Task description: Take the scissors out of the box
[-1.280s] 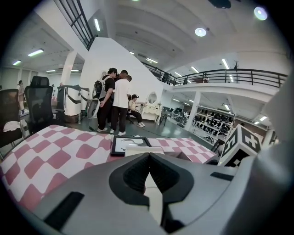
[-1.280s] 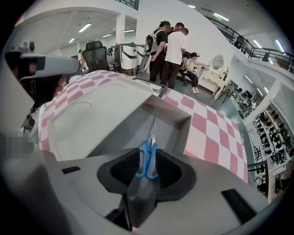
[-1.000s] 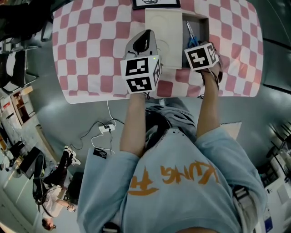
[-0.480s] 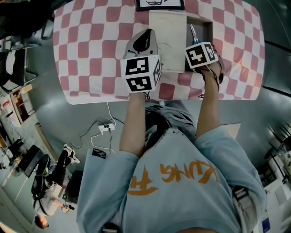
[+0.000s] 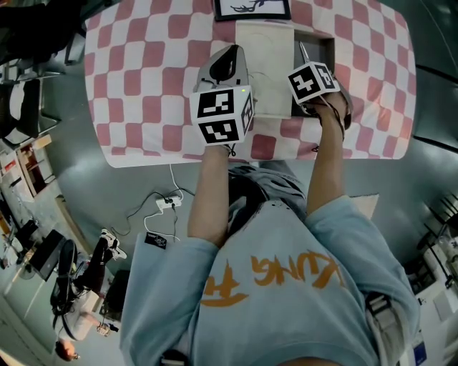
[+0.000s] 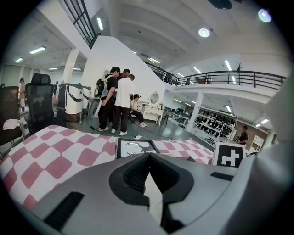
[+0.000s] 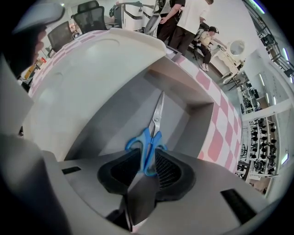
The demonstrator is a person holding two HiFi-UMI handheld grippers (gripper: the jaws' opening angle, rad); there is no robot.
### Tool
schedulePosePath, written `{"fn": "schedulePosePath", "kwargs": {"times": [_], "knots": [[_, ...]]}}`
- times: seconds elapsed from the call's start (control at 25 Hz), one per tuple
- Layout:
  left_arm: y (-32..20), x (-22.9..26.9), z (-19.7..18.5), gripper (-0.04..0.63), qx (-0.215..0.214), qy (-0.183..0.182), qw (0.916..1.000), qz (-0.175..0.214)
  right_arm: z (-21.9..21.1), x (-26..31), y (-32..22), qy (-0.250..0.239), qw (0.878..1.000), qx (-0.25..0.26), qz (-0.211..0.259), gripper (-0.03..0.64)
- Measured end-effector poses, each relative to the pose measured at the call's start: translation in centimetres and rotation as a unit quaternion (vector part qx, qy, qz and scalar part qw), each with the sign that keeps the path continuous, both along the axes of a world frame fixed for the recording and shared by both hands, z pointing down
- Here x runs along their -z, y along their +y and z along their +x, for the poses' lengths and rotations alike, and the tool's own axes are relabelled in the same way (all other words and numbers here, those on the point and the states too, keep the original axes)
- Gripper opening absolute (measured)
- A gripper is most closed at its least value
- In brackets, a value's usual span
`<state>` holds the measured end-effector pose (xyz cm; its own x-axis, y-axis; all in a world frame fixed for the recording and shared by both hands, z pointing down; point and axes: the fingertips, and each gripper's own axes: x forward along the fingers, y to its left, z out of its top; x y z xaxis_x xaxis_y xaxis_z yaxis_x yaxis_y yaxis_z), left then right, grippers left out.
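Note:
Blue-handled scissors lie in the grey open box, blades pointing away from me. In the head view the scissors show only as a sliver in the box, above the right gripper's marker cube. My right gripper points steeply down into the box. Its jaws have just been closing, with the blue handles between the pads; it is still open. My left gripper rests shut over the checked cloth beside the white lid. In the left gripper view, that gripper holds nothing.
A pink-and-white checked cloth covers the table. A framed black-and-white picture lies just beyond the box and shows again as the picture. The white lid leans along the box's left side. Several people stand far off.
The right gripper's marker cube has tipped and shifted slightly toward the box, so the gripper points more steeply down over the scissors. The left gripper has stayed put.

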<state>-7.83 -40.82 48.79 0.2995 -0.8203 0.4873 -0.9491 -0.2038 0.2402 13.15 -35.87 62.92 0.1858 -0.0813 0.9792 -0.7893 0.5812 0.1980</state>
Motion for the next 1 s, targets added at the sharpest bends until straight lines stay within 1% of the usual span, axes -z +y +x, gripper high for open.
{"fn": "schedulePosePath", "kwargs": {"times": [0.16,0.28,0.52,0.6,0.72,0.8,0.92,1.0], "knots": [[0.0,0.1,0.3,0.017,-0.002,0.003,1.0000,0.002,-0.1,0.0,0.0,-0.004,1.000,0.000,-0.003,0.091],[0.2,0.2,0.5,0.017,-0.002,0.005,1.0000,0.002,-0.2,0.1,0.0,-0.011,1.000,-0.005,0.007,0.083],[1.2,0.7,0.7,0.017,-0.001,0.006,1.0000,0.007,-0.2,0.2,0.0,-0.056,0.998,-0.033,0.017,0.077],[1.6,0.9,0.5,0.017,0.003,0.007,0.9999,0.008,-0.1,0.6,-0.2,-0.068,0.996,-0.039,0.033,0.077],[2.3,1.0,0.4,0.017,0.009,0.008,0.9999,0.010,0.0,1.7,-0.4,-0.086,0.993,-0.048,0.070,0.077],[2.8,1.2,0.6,0.017,0.010,0.010,0.9998,0.012,-0.2,2.2,-0.3,-0.111,0.988,-0.063,0.091,0.077],[3.5,1.6,1.2,0.017,0.010,0.012,0.9997,0.017,0.1,3.1,0.1,-0.131,0.981,-0.084,0.112,0.076],[3.9,2.1,1.6,0.017,0.009,0.013,0.9996,0.022,-0.3,4.0,-0.2,-0.166,0.973,-0.090,0.134,0.075]]}}
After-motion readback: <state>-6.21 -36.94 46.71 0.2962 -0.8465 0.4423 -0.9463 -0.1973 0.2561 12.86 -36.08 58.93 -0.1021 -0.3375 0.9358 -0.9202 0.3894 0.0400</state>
